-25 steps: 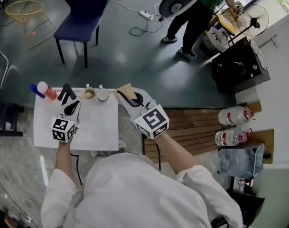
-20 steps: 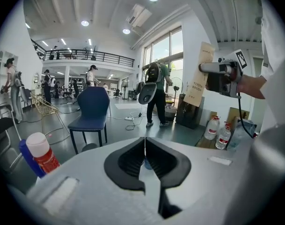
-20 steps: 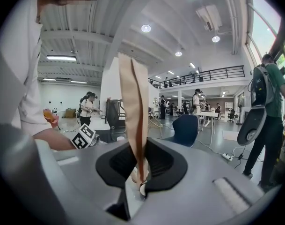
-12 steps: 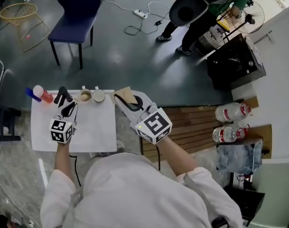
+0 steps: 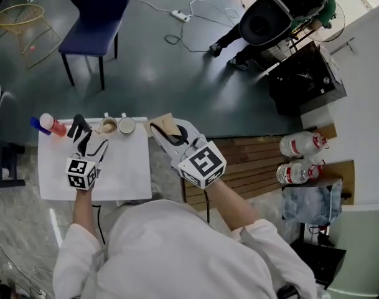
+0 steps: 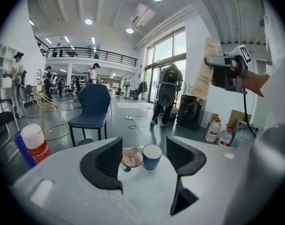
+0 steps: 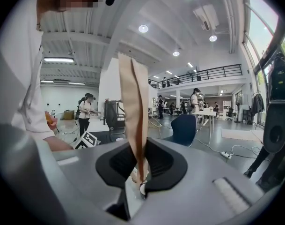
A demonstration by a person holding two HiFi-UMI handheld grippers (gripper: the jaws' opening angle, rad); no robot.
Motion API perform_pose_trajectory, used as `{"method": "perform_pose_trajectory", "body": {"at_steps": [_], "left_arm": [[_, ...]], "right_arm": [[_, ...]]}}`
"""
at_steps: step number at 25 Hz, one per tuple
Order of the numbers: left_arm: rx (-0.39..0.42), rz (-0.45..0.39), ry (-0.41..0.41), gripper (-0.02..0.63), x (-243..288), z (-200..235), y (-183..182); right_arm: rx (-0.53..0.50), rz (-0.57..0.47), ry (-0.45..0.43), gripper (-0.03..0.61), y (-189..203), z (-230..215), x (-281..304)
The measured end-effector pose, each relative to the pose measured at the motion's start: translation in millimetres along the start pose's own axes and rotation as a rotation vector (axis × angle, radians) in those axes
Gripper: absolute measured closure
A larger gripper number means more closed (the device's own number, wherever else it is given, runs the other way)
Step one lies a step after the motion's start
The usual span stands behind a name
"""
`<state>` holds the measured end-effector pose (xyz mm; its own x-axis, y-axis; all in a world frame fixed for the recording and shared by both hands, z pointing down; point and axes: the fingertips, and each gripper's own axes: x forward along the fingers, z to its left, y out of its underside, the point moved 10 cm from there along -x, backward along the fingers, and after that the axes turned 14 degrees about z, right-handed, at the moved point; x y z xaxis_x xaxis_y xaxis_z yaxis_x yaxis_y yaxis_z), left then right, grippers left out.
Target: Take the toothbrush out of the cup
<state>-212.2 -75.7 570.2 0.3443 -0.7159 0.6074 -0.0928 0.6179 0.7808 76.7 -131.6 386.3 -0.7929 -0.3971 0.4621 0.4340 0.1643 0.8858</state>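
R gripper (image 7: pixel 141 165) is clamped on the toothbrush pack (image 7: pixel 133 102), a flat brown card sleeve pinched at its lower end and standing upright above the jaws. In the head view it hangs in the air just off the table's (image 5: pixel 124 167) right edge, so the toothbrush looks to be out of the cup already. L gripper (image 6: pixel 144 149) has jaws wide apart, just been opening, w/ nothing between them. The blue cup (image 6: pixel 152 156) and beige cup (image 6: pixel 131 157) sit beyond the tips, touching or nearly so, near the far edge. Can't tell what's inside the beige one.

Risks, as I judge them:
- Pack is thin card held only at the bottom. A quick swing could make it pivot or slip out, esp. w/ no table under it, so it would drop to the floor.
- Squeezing harder may crease the sleeve.
- L jaws are open and aimed at the cups. A push fwd could knock one over or shove it off the far edge.
- Bottle (image 5: pixel 49 123) stands to the L, so a sideways sweep could tip it.
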Motion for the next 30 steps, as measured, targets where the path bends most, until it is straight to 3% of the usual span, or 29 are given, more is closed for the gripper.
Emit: {"method": "perform_pose_trajectory", "body": {"at_steps": [5,30], "left_arm": [[-0.01,0.015,-0.027,0.287,1.4,-1.3,1.4],[-0.112,0.133,-0.053,0.288,72.3,32.6,22.6]], "right_arm": [[-0.006,-0.005,-0.005,0.54,-1.8,-0.3,0.3],[0.02,0.048,0.081,0.538,9.9,-19.9,-24.3]]}}
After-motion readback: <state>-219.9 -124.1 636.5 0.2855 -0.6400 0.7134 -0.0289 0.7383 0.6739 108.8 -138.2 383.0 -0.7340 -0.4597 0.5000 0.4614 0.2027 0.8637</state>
